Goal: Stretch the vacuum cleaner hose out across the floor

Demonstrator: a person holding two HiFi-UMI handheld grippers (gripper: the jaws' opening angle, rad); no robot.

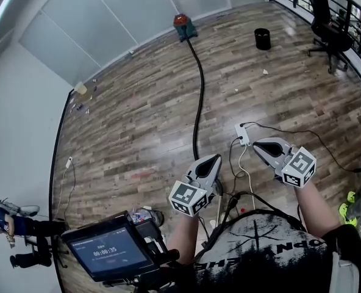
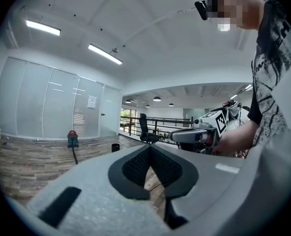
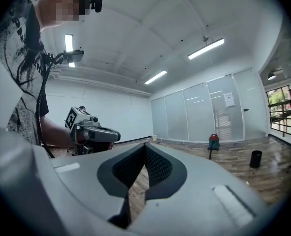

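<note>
Head view is showing, at the far left, a person [image 1: 13, 224] beside the white wall. A dark tablet [image 1: 110, 249] with a lit screen is sitting near the bottom edge. The floor [image 1: 138, 115] is running across the whole frame in glossy wood-grain planks, mottled brown and grey.

Mid-frame, the hose [image 1: 199, 84] is lying on those planks as a thin, black, flexible tube. It is reaching from the small red-topped vacuum cleaner [image 1: 184, 24] by the frosted glass wall toward the wearer in one long line with a single gentle bend. Its near end is disappearing just beside the left tongs [image 1: 216, 158].

Judgement: the stretching is looking largely done. Only that mild bend is left to pull out, and neither tool is holding the hose.

The left tongs, grey moulded plastic with dark dimpled pads, are sitting closed with nothing clamped; only floor is showing through the gap behind the tips. Just right of them a white plug block [image 1: 242, 134] is lying with thin cables trailing off. The right tongs [image 1: 258, 144], of the same build, are likewise sitting closed and empty, apart from the hose.

Further right, a black cylindrical bin [image 1: 262, 38] is standing on the planks. A black office chair [image 1: 325, 23] is standing by the railing at the far right.
</note>
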